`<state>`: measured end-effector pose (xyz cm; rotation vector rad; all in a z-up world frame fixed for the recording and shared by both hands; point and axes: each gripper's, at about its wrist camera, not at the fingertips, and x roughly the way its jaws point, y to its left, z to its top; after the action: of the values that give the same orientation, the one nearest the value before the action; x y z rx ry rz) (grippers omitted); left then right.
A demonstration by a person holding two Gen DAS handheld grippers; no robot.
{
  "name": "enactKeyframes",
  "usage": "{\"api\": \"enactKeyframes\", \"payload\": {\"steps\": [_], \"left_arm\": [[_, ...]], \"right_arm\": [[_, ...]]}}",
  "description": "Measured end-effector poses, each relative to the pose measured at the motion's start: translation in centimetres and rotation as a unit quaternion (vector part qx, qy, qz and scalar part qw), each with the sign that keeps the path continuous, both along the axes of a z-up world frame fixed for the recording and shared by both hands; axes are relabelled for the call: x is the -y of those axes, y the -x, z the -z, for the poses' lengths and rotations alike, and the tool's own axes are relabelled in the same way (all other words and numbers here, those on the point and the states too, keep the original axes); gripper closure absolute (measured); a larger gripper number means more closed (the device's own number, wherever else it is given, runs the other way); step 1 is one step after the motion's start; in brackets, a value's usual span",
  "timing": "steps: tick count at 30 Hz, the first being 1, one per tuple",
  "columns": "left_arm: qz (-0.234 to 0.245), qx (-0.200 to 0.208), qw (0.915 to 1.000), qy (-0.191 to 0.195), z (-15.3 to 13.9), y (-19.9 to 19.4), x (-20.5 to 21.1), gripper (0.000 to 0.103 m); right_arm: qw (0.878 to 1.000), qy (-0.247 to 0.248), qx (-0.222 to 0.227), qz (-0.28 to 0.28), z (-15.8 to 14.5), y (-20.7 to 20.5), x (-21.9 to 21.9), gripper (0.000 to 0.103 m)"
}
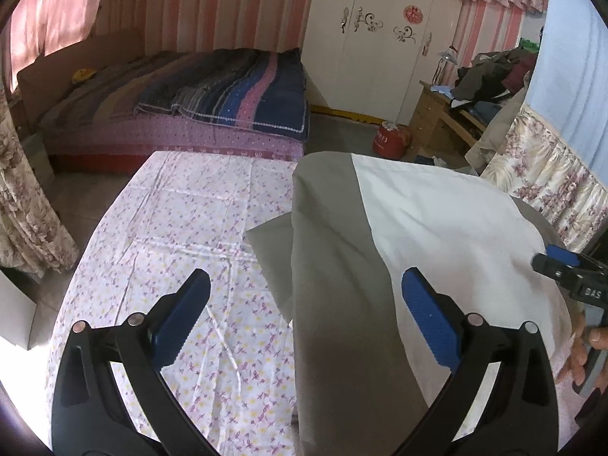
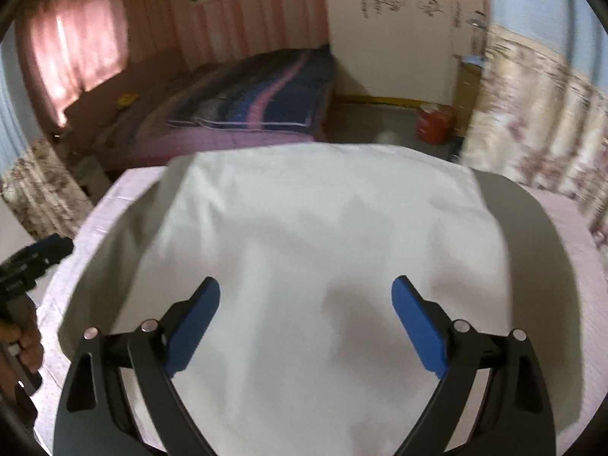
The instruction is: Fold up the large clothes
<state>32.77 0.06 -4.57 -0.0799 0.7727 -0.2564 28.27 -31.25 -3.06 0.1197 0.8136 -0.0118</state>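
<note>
A large grey and white garment (image 1: 380, 247) lies on a table covered with a floral cloth (image 1: 182, 228). In the left wrist view its grey part runs down the middle and the white part lies to the right. My left gripper (image 1: 306, 285) is open above the garment's grey left edge and holds nothing. My right gripper (image 2: 306, 292) is open above the white part (image 2: 304, 228), empty. The right gripper also shows at the right edge of the left wrist view (image 1: 551, 262). The left gripper shows at the left edge of the right wrist view (image 2: 41, 254).
A bed (image 1: 190, 114) with a striped blanket stands beyond the table. A white wardrobe (image 1: 380, 57) is at the back, a red container (image 1: 391, 140) on the floor before it. A wooden desk (image 1: 448, 114) piled with clothes and a floral curtain (image 1: 551, 182) are at right.
</note>
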Motion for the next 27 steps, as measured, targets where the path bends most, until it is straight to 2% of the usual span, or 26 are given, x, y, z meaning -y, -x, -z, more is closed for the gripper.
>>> {"api": "enactKeyframes", "payload": {"steps": [2, 6, 8, 12, 15, 18, 24, 27], "left_arm": [[0.001, -0.007, 1.0000, 0.004, 0.0, 0.5, 0.1, 0.003], [0.002, -0.017, 0.9999, -0.002, 0.4, 1.9, 0.9, 0.003], [0.003, -0.026, 0.9996, -0.003, 0.8, 3.1, 1.5, 0.003], [0.008, -0.020, 0.9993, -0.032, 0.4, 5.5, 2.2, 0.003], [0.006, -0.010, 0.9993, -0.036, -0.3, 7.7, 2.3, 0.003], [0.003, -0.007, 0.9994, -0.035, -0.5, 10.0, 2.9, 0.003], [-0.002, -0.017, 0.9989, -0.043, 0.2, 12.3, 7.1, 0.003], [-0.006, -0.029, 0.9984, -0.047, 0.4, 11.8, 9.7, 0.003]], "right_arm": [[1.000, 0.009, -0.002, 0.012, -0.2, 1.4, 1.0, 0.011], [1.000, -0.004, -0.009, 0.014, 0.4, 4.2, 1.9, 0.011], [1.000, -0.003, -0.011, -0.010, 1.2, 5.1, 0.9, 0.011], [0.998, 0.043, -0.032, -0.023, 3.4, 7.0, -0.9, 0.011], [0.996, 0.033, -0.061, -0.052, 5.2, 9.7, -0.8, 0.011], [0.995, 0.052, -0.048, -0.070, 5.0, 12.2, -0.1, 0.011], [0.998, 0.047, 0.003, -0.034, 1.5, 14.3, 6.8, 0.011], [0.999, 0.052, 0.004, -0.006, 1.0, 14.0, 11.5, 0.011]]}}
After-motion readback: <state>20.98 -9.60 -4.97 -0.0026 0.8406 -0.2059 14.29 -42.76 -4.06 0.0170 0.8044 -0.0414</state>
